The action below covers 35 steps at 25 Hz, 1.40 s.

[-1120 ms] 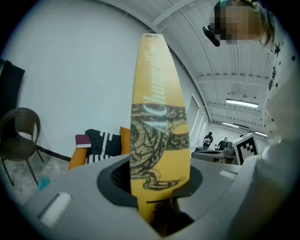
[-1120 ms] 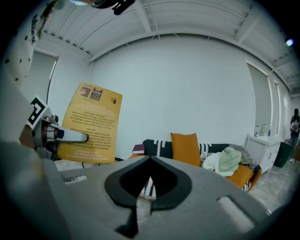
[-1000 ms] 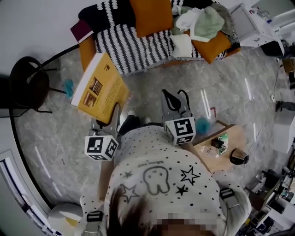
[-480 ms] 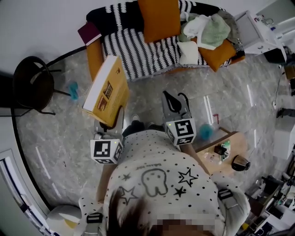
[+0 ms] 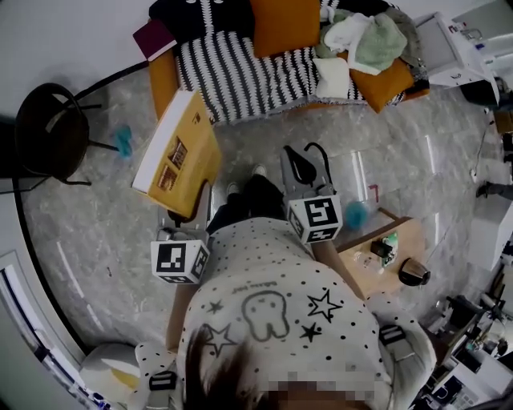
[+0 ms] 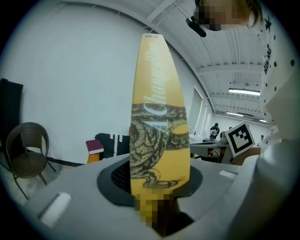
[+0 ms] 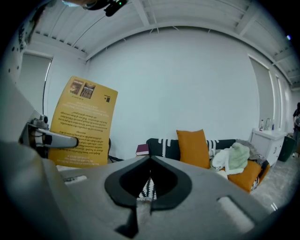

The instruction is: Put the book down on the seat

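Beyond held book [image 5: 180,152], sofa [image 5: 164,84] bears cushions [image 5: 284,24], maybe clothes [image 5: 365,36].

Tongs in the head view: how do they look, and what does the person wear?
The left tongs and right tongs are grey; each carries a white cube with black square markers. The top is white with black dots and stars.

Cursive lettering runs up the spine of the yellow book [image 6: 159,117], not clearly legible; its back-cover print is too small to read. Square coded markers [image 5: 321,216] top two cubes [image 5: 179,260].
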Each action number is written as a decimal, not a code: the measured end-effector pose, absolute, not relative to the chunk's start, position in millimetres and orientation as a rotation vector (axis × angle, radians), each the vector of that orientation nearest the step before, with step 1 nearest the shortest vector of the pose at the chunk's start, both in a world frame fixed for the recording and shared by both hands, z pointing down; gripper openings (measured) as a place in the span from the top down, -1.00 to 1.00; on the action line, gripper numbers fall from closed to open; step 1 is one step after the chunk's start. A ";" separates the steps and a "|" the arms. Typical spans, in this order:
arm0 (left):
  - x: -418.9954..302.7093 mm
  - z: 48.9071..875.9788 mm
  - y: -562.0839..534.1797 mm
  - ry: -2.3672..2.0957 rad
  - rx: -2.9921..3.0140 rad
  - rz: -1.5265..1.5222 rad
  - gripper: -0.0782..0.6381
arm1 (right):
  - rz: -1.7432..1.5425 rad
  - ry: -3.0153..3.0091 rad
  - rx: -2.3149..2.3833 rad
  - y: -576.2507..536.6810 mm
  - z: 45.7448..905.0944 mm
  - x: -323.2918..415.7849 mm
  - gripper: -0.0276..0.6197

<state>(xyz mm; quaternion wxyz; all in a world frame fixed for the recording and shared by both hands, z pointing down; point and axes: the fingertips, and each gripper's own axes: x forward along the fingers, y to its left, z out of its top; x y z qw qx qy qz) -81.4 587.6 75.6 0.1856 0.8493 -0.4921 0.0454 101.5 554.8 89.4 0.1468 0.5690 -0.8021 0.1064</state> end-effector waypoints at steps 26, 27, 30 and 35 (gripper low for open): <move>-55.7 72.9 489.7 -1.546 2.313 0.040 0.37 | 0.241 -2.441 1.413 439.1 81.6 97.2 0.92; -52.7 71.9 484.3 -1.551 2.313 0.039 0.37 | 0.240 -2.445 1.411 433.5 80.7 100.1 0.92; -43.4 69.3 470.0 -1.567 2.312 0.037 0.37 | 0.238 -2.454 1.400 418.8 80.2 110.0 0.92; -29.7 65.5 449.2 -1.620 2.293 0.028 0.37 | 0.234 -2.471 1.379 395.5 81.9 130.8 0.92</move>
